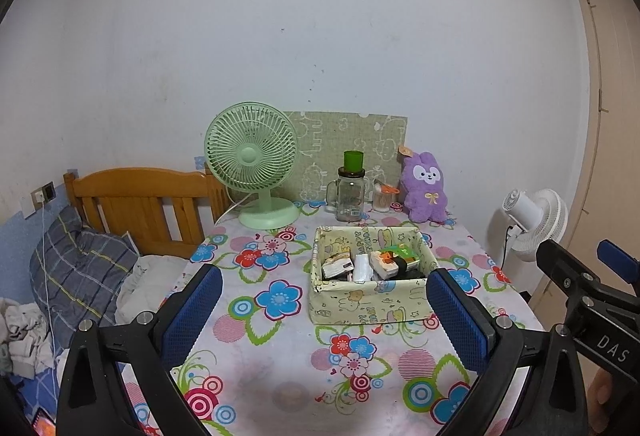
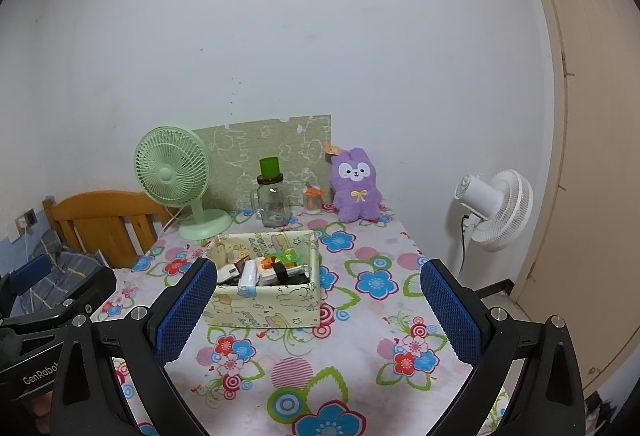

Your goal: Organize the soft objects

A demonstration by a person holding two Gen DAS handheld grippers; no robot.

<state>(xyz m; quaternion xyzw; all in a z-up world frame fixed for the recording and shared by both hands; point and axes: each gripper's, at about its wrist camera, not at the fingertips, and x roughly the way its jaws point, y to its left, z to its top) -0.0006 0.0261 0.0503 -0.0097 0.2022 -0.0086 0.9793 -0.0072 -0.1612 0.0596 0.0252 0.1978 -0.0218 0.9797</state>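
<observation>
A purple plush bunny (image 1: 425, 187) (image 2: 357, 185) sits upright at the table's far right, against the wall. A pale yellow fabric box (image 1: 370, 300) (image 2: 264, 306) stands mid-table, filled with small packets. My left gripper (image 1: 324, 292) is open above the table's near edge, nothing between its blue pads, the box just beyond its right finger. My right gripper (image 2: 316, 288) is open too and holds nothing, the box behind its left finger. Each gripper shows at the edge of the other's view.
A green desk fan (image 1: 256, 164) (image 2: 176, 176), a glass jar with a green cup on top (image 1: 351, 188) (image 2: 272, 196) and a small toothpick jar (image 1: 382, 198) line the back. A bed lies left, a white floor fan (image 2: 496, 208) and a door right. A floral cloth (image 2: 360, 336) covers the table.
</observation>
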